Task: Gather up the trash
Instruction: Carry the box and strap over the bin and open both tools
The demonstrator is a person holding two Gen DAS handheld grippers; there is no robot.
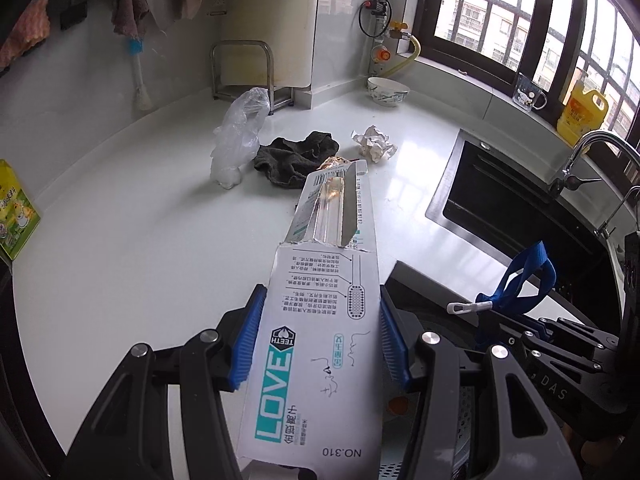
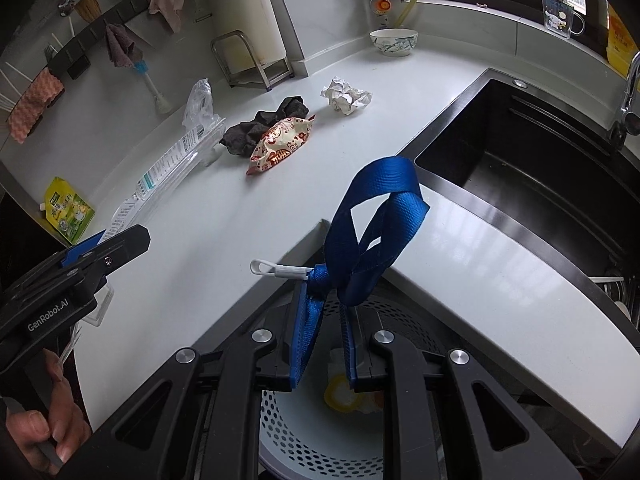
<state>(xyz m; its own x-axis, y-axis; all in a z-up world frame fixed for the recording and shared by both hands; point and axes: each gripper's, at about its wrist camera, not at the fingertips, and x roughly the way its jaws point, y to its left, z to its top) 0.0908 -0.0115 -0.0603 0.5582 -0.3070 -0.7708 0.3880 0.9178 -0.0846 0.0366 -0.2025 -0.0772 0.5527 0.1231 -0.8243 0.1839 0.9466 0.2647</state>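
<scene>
White card and clear plastic make up the long, torn toothbrush package [image 1: 320, 320], which sits clamped between the blue pads of the left gripper [image 1: 320, 340] and juts out over the white countertop [image 1: 120, 220]; its near end is cut off by the frame edge. Its far tip hides most of the red-and-cream printed snack wrapper [image 2: 280, 144], which lies against a crumpled dark grey cloth [image 1: 296, 156]. Just left of the cloth stands a clear plastic bag [image 1: 236, 140]; to the right, a crumpled white paper ball [image 1: 374, 144]. The right gripper [image 2: 326, 344] is clenched on a blue woven strap [image 2: 372, 232], above a white perforated bin [image 2: 320, 440] whose contents are hard to make out. A black sink [image 2: 540, 168] lies far right.
</scene>
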